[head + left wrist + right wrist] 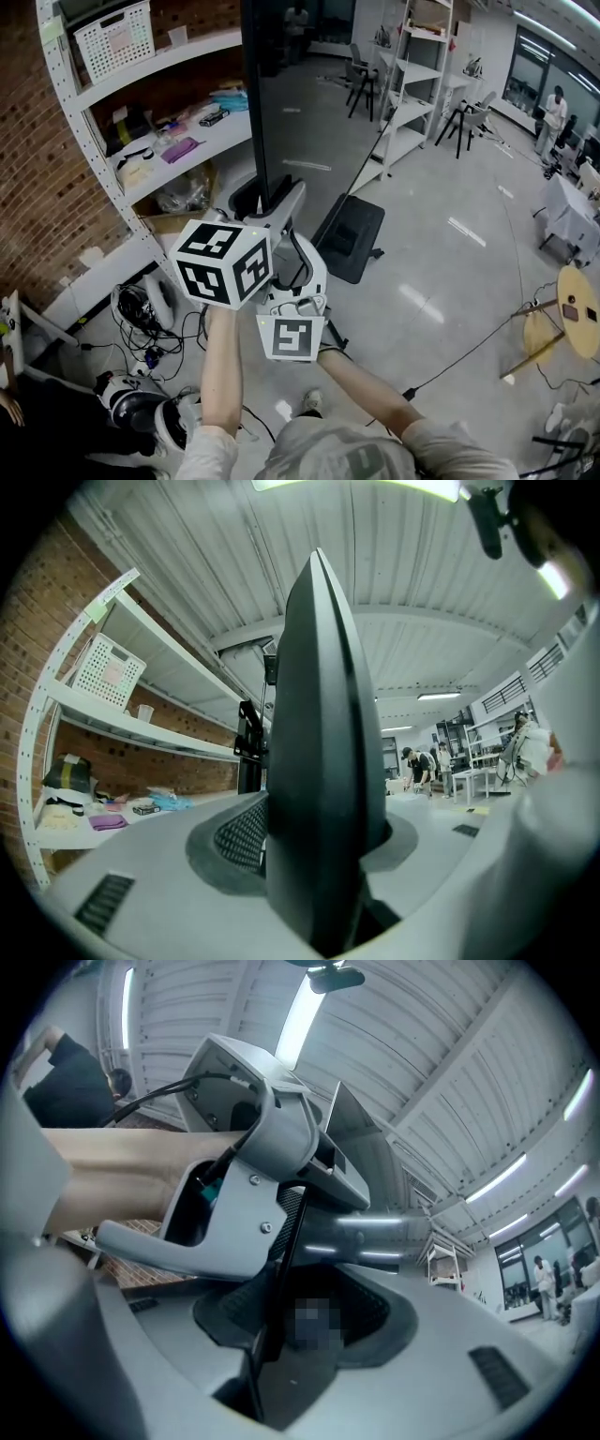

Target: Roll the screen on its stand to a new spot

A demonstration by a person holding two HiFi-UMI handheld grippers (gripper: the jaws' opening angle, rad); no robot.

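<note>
The screen (300,112) is a tall, dark, glossy panel on a rolling stand (349,239). I judge it heavy, stiff and top-heavy, with a slick, fragile face. The safest hold is on its side edge at mid height, pushed slowly so the stand rolls over the floor (441,272) without tipping. The screen stands straight ahead of both tongs.

The left tongs (319,874) are partway spread and clamped on that edge, which fills the gap between their pads. The right tongs (281,1335) sit just below the left ones, also partway spread, with the thin edge between their pads. They seem to grip it, though the angle is poor.
</note>
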